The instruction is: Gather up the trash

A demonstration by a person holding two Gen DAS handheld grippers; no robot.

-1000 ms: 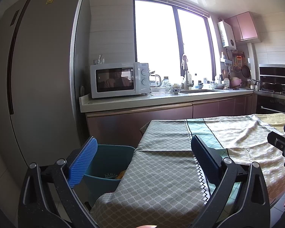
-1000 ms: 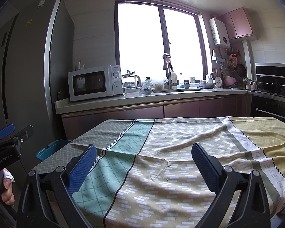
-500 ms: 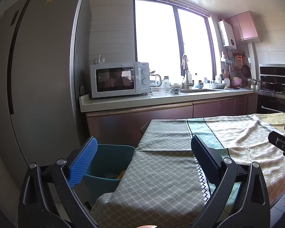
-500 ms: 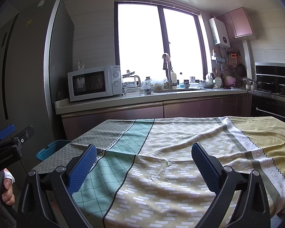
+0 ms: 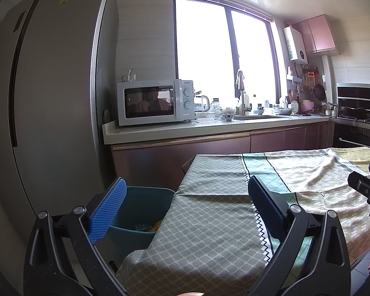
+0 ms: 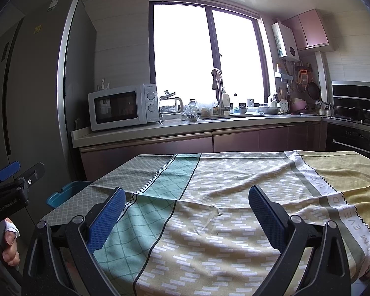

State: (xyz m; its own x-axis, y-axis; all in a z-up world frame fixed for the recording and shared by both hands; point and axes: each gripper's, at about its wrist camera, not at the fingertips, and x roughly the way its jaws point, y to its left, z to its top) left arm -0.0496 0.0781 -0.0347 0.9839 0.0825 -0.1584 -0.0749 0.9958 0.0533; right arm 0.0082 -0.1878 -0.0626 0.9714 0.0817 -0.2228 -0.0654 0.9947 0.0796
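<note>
Daylit kitchen space surrounds a cloth-covered counter (image 6: 209, 197), and nearest each camera the tongs stand spread wide with nothing between their blue pads. From the left wrist view, the left tongs (image 5: 185, 204) hang above the grey-green end of the patterned cloth (image 5: 209, 222), their left pad over the rim of the teal bin (image 5: 145, 204) that stands on the floor just beside the counter's corner. Inside the bin something yellowish and crumpled shows low down, mostly hidden by the cloth's draped edge; that appears to be trash already dropped in.

From the right wrist view, the right tongs (image 6: 185, 207) hover over the yellow-and-white middle of the cloth, empty too. Across the whole cloth only wrinkles and a few tiny specks are visible, no clear piece of litter.

My judgement: collecting looks finished or nearly so, as everything visible as trash sits in the bin and neither tool carries anything. What might remain is only a check of the specks.

Farther back stand the tall fridge (image 5: 49, 98), the microwave (image 5: 155, 101) on the kitchen worktop, the sink tap and the bright window (image 6: 204, 56).
</note>
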